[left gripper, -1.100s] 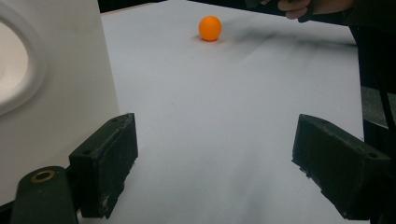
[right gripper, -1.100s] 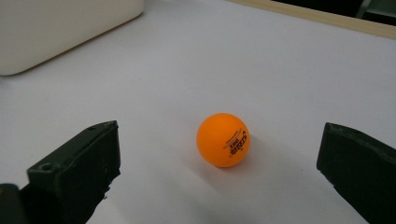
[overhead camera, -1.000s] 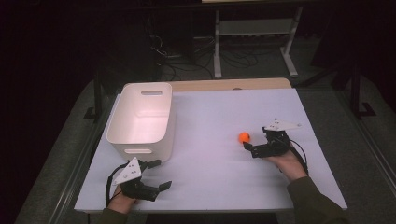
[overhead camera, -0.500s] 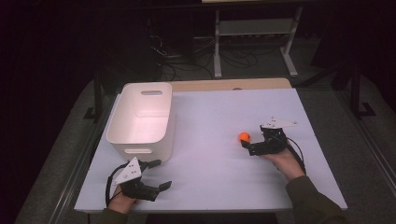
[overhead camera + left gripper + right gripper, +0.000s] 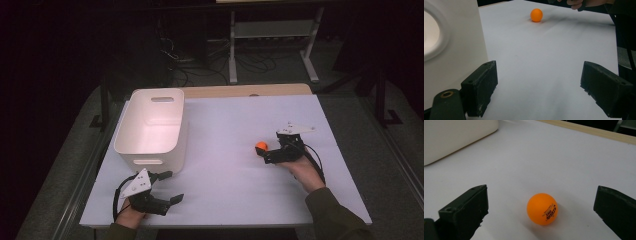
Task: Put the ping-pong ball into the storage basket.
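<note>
Since a second ago the right gripper has crept toward the ball; bin and left gripper have not shifted. Taking the white bin on the table as landmark: the ball lies well to its right, on open tabletop, just ahead of the right gripper's wide-spread, empty jaws. Nothing blocks them. Near the bin's front corner, the left gripper rests wide open and empty, much farther off.
</note>
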Available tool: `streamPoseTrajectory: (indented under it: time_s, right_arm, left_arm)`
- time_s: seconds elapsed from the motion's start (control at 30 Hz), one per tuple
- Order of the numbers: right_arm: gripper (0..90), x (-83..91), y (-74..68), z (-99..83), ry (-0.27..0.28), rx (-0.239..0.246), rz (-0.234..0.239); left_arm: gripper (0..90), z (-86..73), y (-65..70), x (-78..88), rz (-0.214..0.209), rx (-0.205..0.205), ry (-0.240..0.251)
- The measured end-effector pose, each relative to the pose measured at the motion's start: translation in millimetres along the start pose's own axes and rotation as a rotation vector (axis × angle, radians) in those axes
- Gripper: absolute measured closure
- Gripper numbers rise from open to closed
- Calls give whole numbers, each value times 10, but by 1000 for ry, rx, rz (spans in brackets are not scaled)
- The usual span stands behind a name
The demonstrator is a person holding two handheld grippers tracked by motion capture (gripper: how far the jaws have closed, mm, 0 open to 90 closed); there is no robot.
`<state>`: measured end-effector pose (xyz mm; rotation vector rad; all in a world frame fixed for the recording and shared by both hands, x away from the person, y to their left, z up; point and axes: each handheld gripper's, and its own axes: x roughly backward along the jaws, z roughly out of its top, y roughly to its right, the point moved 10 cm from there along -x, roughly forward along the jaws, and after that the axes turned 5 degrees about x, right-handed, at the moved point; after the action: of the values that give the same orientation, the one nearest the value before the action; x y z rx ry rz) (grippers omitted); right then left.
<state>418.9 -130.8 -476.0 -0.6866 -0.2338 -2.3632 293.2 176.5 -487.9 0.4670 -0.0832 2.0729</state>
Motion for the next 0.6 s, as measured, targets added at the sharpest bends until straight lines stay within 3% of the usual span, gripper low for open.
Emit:
streamPoseTrajectory:
  time_s: [0.6]
  right_arm:
    - [0,-145,-21,89,0,-1,8]
  left_arm:
    - [140,1,-2,1,-1,3,1]
